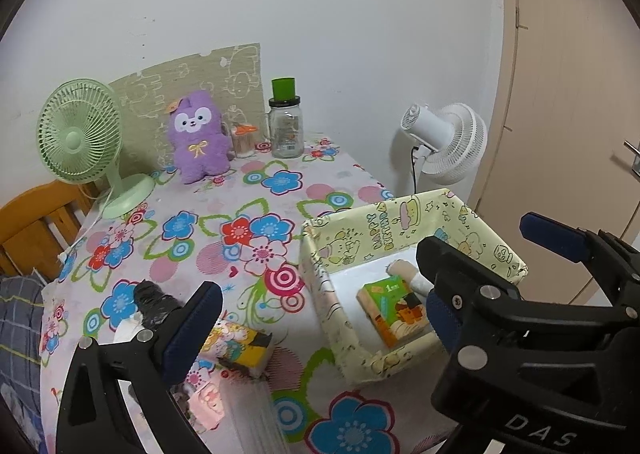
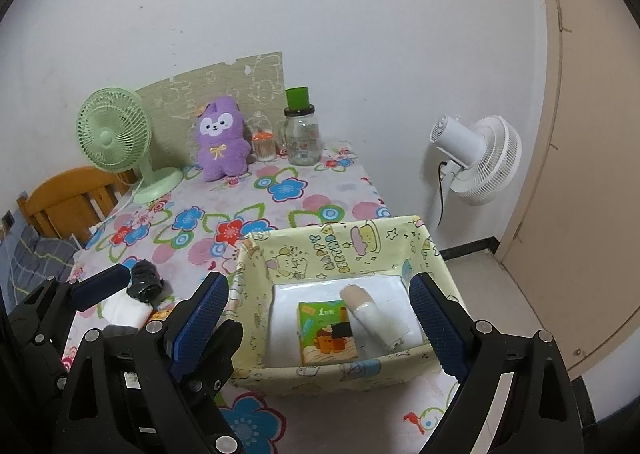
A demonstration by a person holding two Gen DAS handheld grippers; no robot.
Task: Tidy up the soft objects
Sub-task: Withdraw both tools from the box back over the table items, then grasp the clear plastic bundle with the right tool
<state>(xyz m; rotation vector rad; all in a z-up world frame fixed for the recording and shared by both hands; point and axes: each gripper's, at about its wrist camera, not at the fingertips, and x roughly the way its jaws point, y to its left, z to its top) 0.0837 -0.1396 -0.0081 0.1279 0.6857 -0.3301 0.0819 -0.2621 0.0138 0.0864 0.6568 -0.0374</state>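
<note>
Two grippers hang side by side above the near end of a flower-print tablecloth [image 1: 256, 190]. Seen from its own wrist camera, the left gripper [image 1: 320, 310] stands wide with nothing between its blue pads; one finger [image 1: 192, 330] hangs over the loose pile and the other by the box. The right gripper [image 2: 324, 318] is also spread wide and holds nothing, its fingers straddling the box opening from above without touching it.

Below the right gripper sits a yellow birthday-print box [image 2: 340, 250], open on top. Inside it lie a green tissue pack [image 2: 326, 332] and a rolled beige-and-white sock [image 2: 372, 314], touching each other.

Left of the box, on the cloth, lie a black rolled item [image 1: 154, 302], a yellow cartoon-print pack [image 1: 244, 346] and a pink soft piece [image 1: 208, 402], close together, partly hidden by the left finger.

Further back against the wall sit a purple plush toy [image 1: 198, 136], a green desk fan [image 1: 80, 134], a glass jar [image 1: 286, 130] with a green cup on it, and a small toothpick holder [image 1: 243, 140]. Off the table's right side stands a white floor fan [image 1: 448, 142], with a door [image 1: 568, 94] beyond it.
</note>
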